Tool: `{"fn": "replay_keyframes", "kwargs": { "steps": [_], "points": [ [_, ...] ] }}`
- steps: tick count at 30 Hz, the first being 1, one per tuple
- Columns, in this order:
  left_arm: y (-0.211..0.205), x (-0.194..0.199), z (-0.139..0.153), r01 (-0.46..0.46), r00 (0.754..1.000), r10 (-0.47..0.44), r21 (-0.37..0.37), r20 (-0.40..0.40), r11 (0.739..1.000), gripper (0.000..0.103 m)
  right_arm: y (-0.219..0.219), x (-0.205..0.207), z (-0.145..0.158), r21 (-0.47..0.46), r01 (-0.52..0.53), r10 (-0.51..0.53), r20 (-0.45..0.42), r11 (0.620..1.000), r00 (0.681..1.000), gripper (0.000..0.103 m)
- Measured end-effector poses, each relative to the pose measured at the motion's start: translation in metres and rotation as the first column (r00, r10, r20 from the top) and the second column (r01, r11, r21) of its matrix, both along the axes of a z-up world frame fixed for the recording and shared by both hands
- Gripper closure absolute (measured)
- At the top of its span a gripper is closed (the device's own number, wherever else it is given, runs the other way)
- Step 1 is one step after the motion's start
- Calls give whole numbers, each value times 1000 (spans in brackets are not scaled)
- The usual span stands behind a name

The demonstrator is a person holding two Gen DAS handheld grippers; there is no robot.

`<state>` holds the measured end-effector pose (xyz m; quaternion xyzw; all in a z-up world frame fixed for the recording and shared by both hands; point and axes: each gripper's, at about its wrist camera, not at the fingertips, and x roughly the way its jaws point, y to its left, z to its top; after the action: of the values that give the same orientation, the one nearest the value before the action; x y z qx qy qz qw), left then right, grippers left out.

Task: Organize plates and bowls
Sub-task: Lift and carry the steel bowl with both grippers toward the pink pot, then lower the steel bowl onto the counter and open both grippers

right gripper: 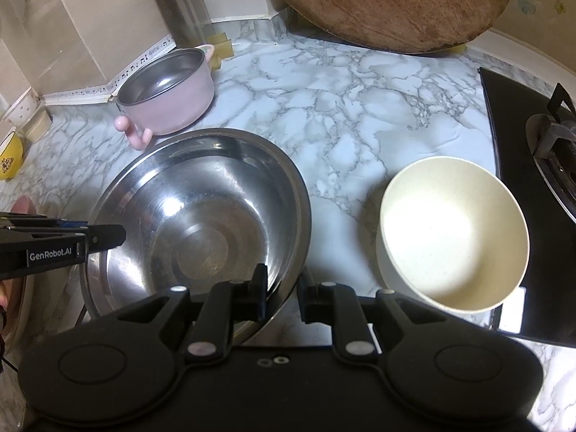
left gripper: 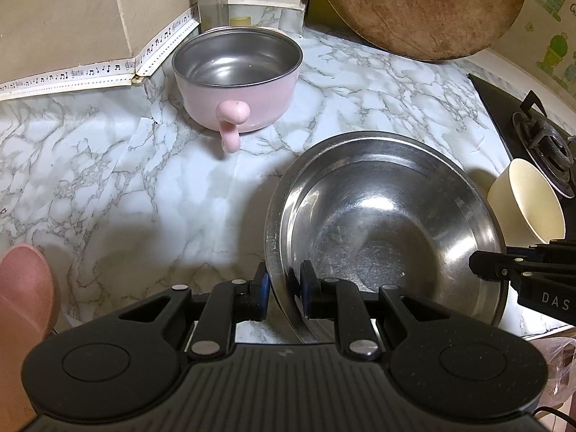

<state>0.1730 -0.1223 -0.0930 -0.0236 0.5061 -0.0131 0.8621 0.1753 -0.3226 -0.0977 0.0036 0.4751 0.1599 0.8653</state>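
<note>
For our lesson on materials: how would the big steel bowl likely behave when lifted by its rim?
The steel bowl is probably stiff and light: thin metal. Its polished rim may slip where the left gripper and right gripper pinch it. Held at opposite sides, it should stay level.

You're in a home kitchen: marble-patterned tabletop (right gripper: 342,108), gas stove (right gripper: 540,165) at its edge, round wooden chopping board (right gripper: 388,3) leaning on the wall, bowls about.

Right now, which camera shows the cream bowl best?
The right wrist view: the cream bowl shows whole, with its empty inside, beside the steel bowl. The left wrist view catches only part of it at the edge.
</note>
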Motion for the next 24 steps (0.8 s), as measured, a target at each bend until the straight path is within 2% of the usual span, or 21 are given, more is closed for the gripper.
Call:
{"fn": "replay_keyframes", "kwargs": {
  "steps": [18,24],
  "points": [
    [4,0,1,-9,1000,9,-28,-3,1000,86,-5,-1,3,7,5,-5,-1,1000,1000,78],
    [10,-4,5,-19,1000,19,-40,6,999,81,-11,-3,13,2,13,-13,26,1000,1000,76]
  ]
}}
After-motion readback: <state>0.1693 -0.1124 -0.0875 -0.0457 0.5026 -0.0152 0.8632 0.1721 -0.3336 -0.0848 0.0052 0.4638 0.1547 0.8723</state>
